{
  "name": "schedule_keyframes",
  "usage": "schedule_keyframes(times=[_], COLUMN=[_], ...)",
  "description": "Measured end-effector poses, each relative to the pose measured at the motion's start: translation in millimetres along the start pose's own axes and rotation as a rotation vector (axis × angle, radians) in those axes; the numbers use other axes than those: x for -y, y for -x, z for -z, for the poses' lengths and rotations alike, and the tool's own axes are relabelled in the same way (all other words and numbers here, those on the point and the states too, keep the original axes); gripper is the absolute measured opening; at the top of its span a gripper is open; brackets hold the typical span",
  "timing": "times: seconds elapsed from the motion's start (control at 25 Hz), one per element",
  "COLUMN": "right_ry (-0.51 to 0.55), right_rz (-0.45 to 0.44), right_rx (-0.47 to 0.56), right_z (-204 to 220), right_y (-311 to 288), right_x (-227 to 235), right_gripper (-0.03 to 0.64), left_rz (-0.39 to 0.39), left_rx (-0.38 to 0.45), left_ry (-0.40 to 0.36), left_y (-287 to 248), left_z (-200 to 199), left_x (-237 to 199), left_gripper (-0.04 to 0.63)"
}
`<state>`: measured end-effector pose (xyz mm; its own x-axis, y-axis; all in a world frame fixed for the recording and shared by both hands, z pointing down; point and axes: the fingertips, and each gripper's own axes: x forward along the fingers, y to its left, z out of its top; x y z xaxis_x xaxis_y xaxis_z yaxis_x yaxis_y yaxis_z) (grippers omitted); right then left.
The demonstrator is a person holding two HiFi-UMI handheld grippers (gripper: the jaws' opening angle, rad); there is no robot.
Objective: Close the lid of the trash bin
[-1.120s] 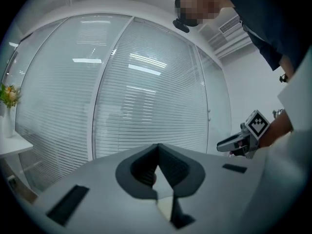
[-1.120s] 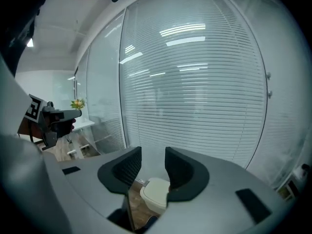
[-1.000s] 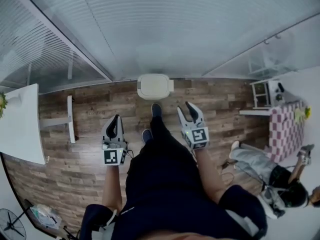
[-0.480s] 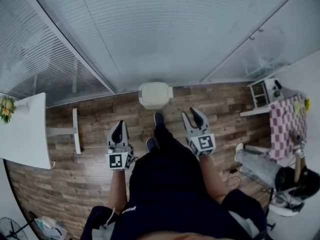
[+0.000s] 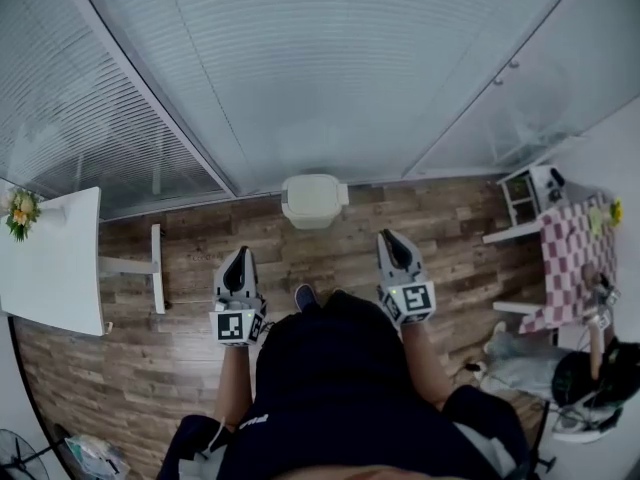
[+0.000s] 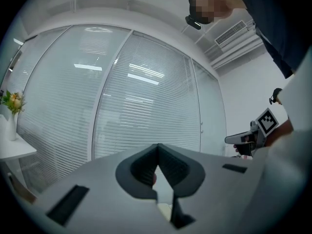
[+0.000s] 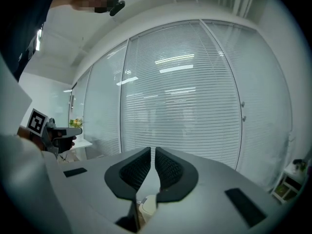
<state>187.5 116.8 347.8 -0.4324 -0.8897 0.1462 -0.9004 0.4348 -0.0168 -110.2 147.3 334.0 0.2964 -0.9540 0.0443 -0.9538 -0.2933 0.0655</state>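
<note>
1. The bin stands on the wood floor at the upper middle of the head view, against the glass wall.
2. Its lid lies flat down, so the inside is hidden.
3. The left gripper, below left of the bin, has its jaws together with nothing between them.
4. The right gripper, below right of the bin, is closing its jaws. Only a thin gap remains, and it is empty.
5. Both grippers are well apart from the bin.
</note>
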Motion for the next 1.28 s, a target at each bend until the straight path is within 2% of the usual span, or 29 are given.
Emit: schedule_keyframes(times=[0.16, 0.44, 0.76, 0.92, 1.08, 1.28], right_ry=[-0.038, 0.040, 0.123, 0.134, 0.134, 0.141], right_rz=[-0.007, -0.036, 0.002, -0.004, -0.025, -0.025], right_rx=[-0.022, -0.018, 0.017, 0.022, 0.016, 0.010], right_z=[6.7, -4.6, -19.3, -25.9, -26.1, -22.4], right_y=[-5.6, -6.0, -5.1, -5.8, -6.7, -7.5], right_x=[1.6, -3.6, -6.2, -8.1, -9.9, -11.6], right_gripper=[0.006, 0.005, 0.003, 0.003, 0.003, 0.002], left_rz=[-0.009, -0.010, -0.010, -0.041, -0.055, -0.018], left_rx=[-0.015, -0.012, 0.011, 0.008, 0.009, -0.018], left_ry=[-0.004, 0.013, 0.002, -0.005, 0.004, 0.002], left_y=[3.1, 11.2, 21.8, 24.8, 24.8, 20.6], left_z=[1.7, 5.6, 5.0, 9.0, 6.7, 11.8], left_x=[-3.0, 1.7, -1.5, -24.4, -28.7, -15.1], left_gripper=[0.006, 0.006, 0.006, 0.006, 0.006, 0.006])
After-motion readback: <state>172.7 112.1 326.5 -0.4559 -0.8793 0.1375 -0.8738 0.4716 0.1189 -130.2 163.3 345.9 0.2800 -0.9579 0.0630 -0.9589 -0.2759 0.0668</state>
